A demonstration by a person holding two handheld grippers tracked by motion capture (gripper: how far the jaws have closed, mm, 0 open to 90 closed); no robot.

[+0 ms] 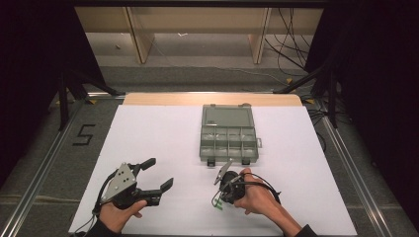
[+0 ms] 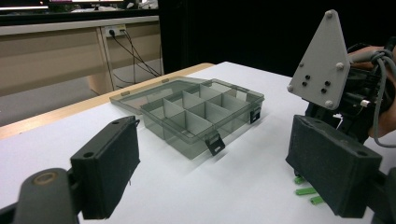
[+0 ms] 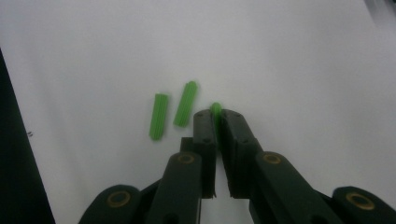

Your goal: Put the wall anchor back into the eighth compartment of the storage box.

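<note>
Right gripper [image 3: 215,114] pinching one green wall plug [image 3: 215,109] between pressed jaws, near the table's [image 1: 148,143] front edge. Two more green plugs [image 3: 173,114] lying just beside, left of the jaws in the right gripper view. Left gripper [image 1: 157,174] hovering with jaws spread wide near the front left; compartment box [image 1: 228,138] sitting open toward the far edge.

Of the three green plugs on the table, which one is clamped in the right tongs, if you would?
The rightmost green plug, its tip poking out between the shut right tongs; the other two plugs lie free beside them.
</note>
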